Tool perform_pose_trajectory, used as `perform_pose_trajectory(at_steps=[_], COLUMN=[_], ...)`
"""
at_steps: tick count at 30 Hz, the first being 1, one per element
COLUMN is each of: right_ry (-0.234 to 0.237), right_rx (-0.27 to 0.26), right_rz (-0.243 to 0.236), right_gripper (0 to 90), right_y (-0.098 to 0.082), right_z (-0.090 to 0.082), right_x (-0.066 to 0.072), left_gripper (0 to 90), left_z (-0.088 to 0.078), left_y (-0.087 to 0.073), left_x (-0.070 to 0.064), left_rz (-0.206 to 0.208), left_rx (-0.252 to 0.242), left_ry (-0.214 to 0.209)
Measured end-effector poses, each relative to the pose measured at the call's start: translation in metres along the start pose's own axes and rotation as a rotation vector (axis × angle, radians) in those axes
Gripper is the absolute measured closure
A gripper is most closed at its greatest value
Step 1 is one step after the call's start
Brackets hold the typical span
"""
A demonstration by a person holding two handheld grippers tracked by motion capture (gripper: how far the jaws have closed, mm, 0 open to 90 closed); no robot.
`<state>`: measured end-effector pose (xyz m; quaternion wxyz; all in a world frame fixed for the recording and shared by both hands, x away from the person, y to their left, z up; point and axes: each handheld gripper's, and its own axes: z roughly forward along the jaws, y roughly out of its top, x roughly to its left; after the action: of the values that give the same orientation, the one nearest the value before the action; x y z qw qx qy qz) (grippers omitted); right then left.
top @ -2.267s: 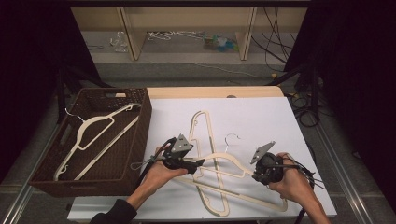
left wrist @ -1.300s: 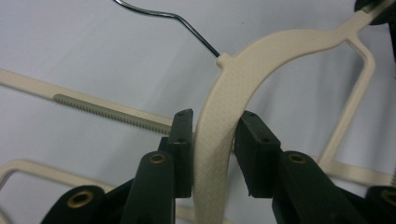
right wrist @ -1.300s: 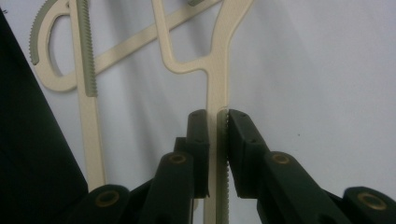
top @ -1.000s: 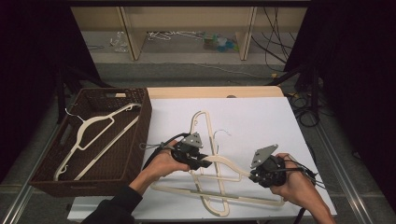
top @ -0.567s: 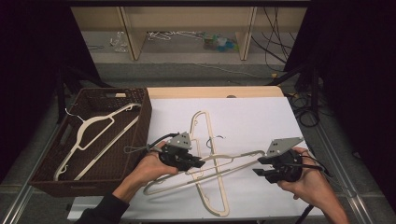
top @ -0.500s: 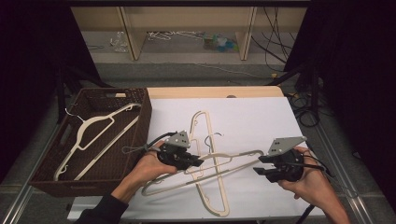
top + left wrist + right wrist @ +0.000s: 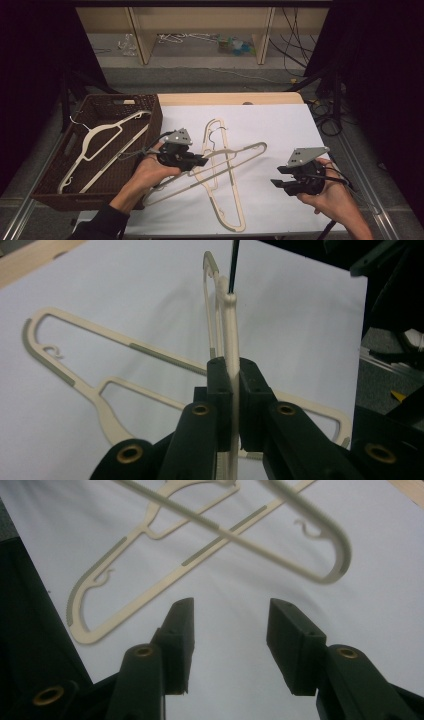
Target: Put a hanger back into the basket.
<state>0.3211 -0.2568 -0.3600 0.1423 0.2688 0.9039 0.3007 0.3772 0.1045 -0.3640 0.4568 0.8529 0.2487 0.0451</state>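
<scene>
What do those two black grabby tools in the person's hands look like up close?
Each tool, the left tool and the right tool, is black with a grey three-cornered plate on top and a dark cable trailing behind. Each has two blocky black jaws on arms with brass-coloured rivets. The person's left arm wears a dark sleeve.

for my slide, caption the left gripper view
Left gripper clamped on a cream hanger above another hanger.
</scene>
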Motion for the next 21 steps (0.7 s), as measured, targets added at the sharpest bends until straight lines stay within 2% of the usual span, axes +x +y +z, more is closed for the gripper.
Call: perform_pose_trajectory(at_steps=[1, 2, 3, 4, 6, 7, 10, 11, 12, 13, 14, 15, 16, 21], right_ry=[0.001, -0.011, -0.010, -0.008, -0.004, -0.003, 0.016, 0.007, 0.003, 0.010, 0.001, 0.001, -0.014, -0.019], right_rx=[-0.010, -0.013, -0.019, -0.021, -0.024, -0.025, -0.011, -0.014, -0.014, -0.001, -0.018, -0.018, -0.048, -0.041], right_rz=[-0.006, 0.023, 0.028, 0.031, 0.048, 0.056, 0.067, 0.084, 0.095, 0.108, 0.108, 0.108, 0.126, 0.147], right_gripper=[53.7, 52.4, 51.3, 50.2, 46.9, 45.6, 43.4, 41.7, 39.6, 38.5, 36.6, 36.6, 29.7, 28.8], right_y=[0.000, -0.002, -0.002, -0.003, -0.005, -0.006, -0.010, -0.011, -0.012, -0.012, -0.013, -0.013, -0.016, -0.023], right_z=[0.001, 0.000, 0.001, 0.001, 0.003, 0.005, 0.012, 0.016, 0.018, 0.019, 0.021, 0.021, 0.025, 0.025], right_x=[0.000, 0.002, 0.003, 0.003, 0.005, 0.006, 0.007, 0.008, 0.009, 0.008, 0.008, 0.008, 0.007, 0.005], left_gripper=[85.8, 85.8, 85.8, 85.8, 85.8, 85.8, 85.8, 85.8, 85.8, 85.8, 85.8, 85.8, 85.8, 85.9], left_z=[-0.007, -0.013, -0.017, -0.026, -0.032, -0.050, -0.074, -0.074, -0.088, -0.094, -0.102, -0.102, -0.115, -0.146], left_y=[0.002, 0.004, 0.005, 0.008, 0.010, 0.016, 0.025, 0.025, 0.031, 0.033, 0.036, 0.036, 0.038, 0.032], left_x=[0.002, 0.003, 0.004, 0.005, 0.007, 0.008, 0.012, 0.012, 0.015, 0.016, 0.017, 0.017, 0.020, 0.039], left_rz=[-0.020, -0.030, -0.041, -0.054, -0.061, -0.089, -0.113, -0.113, -0.120, -0.117, -0.112, -0.112, -0.108, -0.132], left_rx=[-0.021, -0.036, -0.052, -0.073, -0.087, -0.153, -0.211, -0.211, -0.249, -0.259, -0.271, -0.271, -0.289, -0.292], left_ry=[0.002, 0.012, 0.009, 0.024, 0.014, 0.033, 0.043, 0.043, 0.050, 0.056, 0.068, 0.068, 0.086, 0.180])
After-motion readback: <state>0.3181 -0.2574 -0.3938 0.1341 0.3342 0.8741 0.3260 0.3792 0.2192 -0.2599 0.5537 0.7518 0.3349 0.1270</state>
